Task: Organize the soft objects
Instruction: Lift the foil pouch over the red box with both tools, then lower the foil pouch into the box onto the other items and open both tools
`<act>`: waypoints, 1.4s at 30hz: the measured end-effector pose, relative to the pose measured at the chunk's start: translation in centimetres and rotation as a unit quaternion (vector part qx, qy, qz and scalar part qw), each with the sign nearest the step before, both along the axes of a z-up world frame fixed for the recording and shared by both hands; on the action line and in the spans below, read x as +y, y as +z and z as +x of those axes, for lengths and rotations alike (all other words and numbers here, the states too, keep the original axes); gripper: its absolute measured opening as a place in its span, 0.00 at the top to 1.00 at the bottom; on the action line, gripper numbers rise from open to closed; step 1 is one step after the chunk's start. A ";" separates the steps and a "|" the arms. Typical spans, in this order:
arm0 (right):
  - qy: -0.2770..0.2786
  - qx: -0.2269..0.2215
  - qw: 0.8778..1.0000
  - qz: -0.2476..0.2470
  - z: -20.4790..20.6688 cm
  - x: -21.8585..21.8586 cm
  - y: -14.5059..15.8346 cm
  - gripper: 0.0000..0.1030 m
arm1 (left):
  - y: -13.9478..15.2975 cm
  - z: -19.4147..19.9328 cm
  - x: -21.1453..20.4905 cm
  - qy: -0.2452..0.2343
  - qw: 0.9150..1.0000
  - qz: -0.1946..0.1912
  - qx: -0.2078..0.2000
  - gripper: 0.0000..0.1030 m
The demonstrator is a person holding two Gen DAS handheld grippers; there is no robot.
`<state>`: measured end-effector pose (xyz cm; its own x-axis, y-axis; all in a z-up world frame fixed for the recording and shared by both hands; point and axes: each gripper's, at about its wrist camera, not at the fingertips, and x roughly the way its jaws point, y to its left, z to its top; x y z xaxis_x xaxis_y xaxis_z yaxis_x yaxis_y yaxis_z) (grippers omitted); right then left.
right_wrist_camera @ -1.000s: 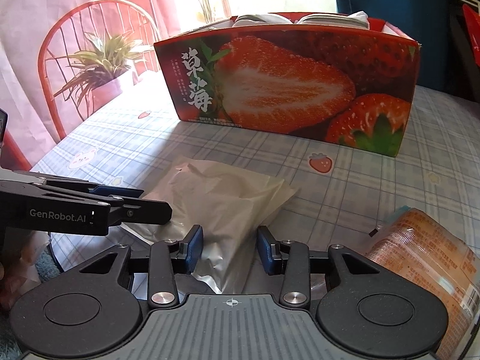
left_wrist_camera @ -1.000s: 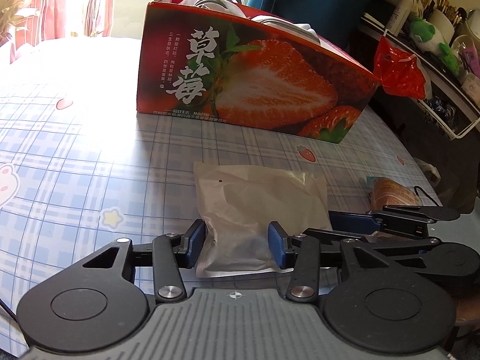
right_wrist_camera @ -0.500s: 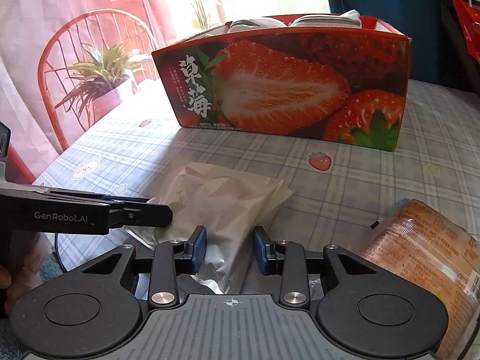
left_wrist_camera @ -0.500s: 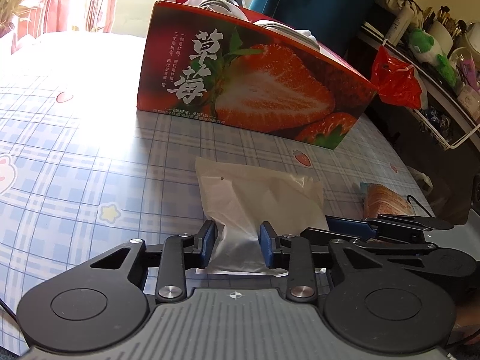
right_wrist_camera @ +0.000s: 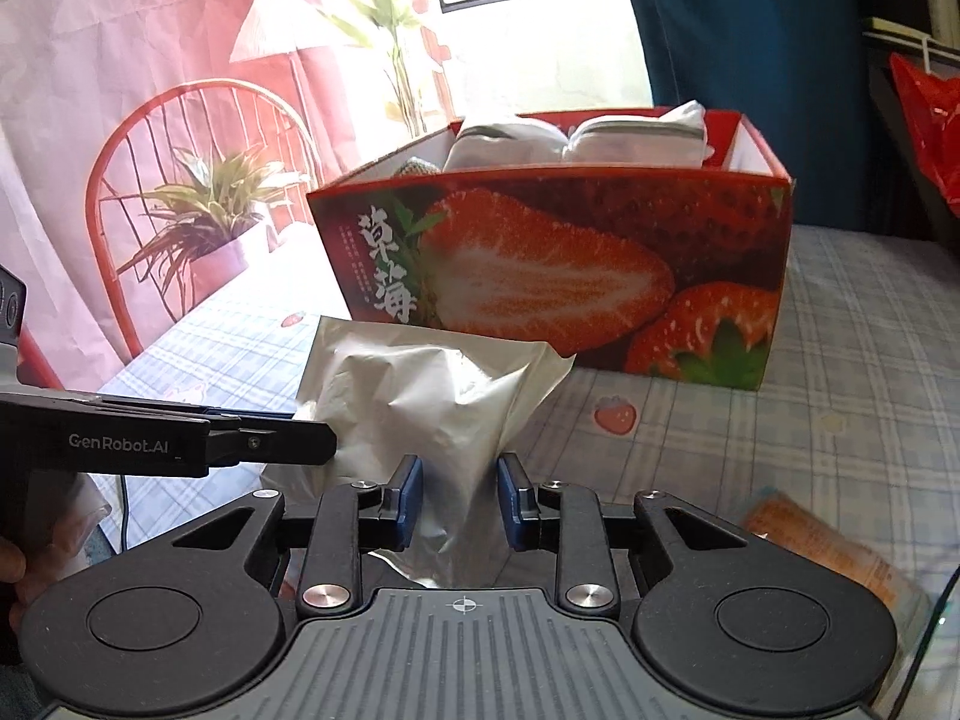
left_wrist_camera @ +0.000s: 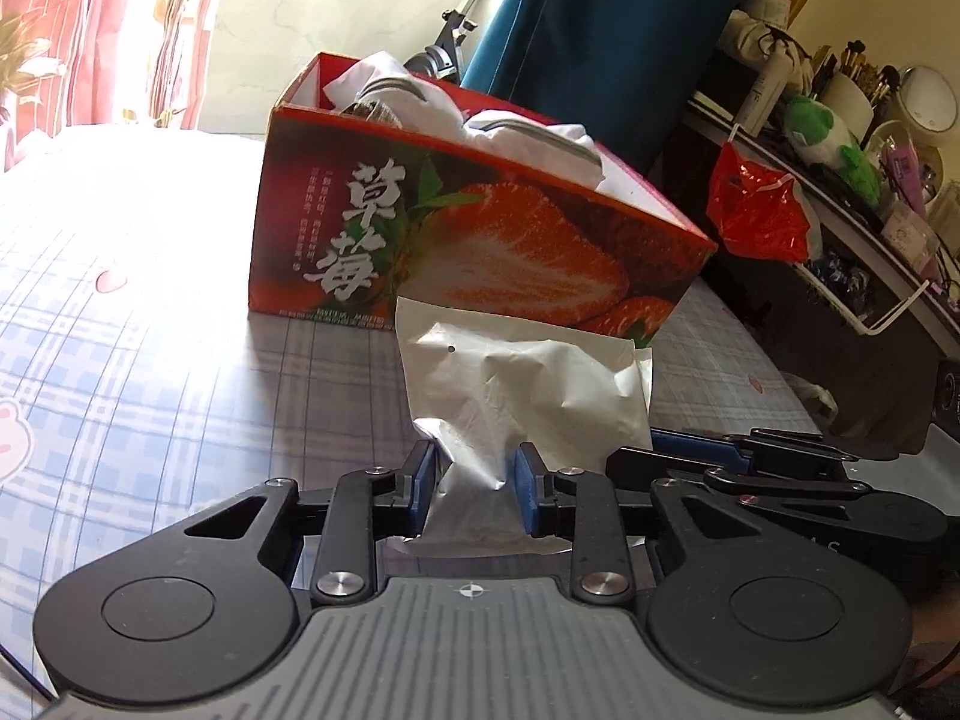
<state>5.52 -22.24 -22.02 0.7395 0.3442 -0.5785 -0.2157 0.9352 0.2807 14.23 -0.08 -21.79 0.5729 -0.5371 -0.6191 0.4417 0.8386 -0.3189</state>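
Left wrist shows cluttered shelf (left_wrist_camera: pixel 840 192), right wrist red chair (right_wrist_camera: pixel 198 180), both claws pinching silver pouch (left_wrist_camera: pixel 522 396).

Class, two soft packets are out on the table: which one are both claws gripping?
The plain silvery-white pouch, pinched by the left claw and right claw. The orange printed packet lies untouched at the right.

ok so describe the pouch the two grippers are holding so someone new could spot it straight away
Find the big red strawberry box on the checked tablecloth. Just in front of its printed side is a crumpled, plain silvery-white soft pouch, pinched at its near end by both the left gripper and the right gripper. Unlike the orange printed packet lying to the right, it carries no print.
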 end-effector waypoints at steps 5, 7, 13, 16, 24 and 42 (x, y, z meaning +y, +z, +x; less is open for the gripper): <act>-0.004 -0.035 0.999 -0.004 1.3 -1.4 2.9 0.76 | 3.5 1.9 -0.9 -0.015 0.999 -0.016 -0.030 0.71; -0.006 -0.049 0.999 -0.009 2.2 -2.0 4.2 0.76 | 5.1 2.8 -1.2 -0.020 0.999 -0.022 -0.042 0.71; -0.015 -0.081 0.997 -0.010 5.5 -3.8 7.6 0.76 | 8.9 5.9 -3.1 -0.031 0.996 -0.014 -0.078 0.71; -0.017 -0.089 0.996 -0.009 7.4 -4.6 8.6 0.76 | 10.0 7.9 -4.3 -0.033 0.996 -0.004 -0.084 0.71; -0.027 -0.061 0.998 -0.011 13.9 -5.7 8.6 0.76 | 9.8 13.3 -6.3 -0.017 0.998 0.021 -0.057 0.71; -0.045 0.071 0.996 -0.020 22.0 -5.0 3.8 0.76 | 5.6 20.8 -8.2 -0.008 0.995 0.092 0.045 0.71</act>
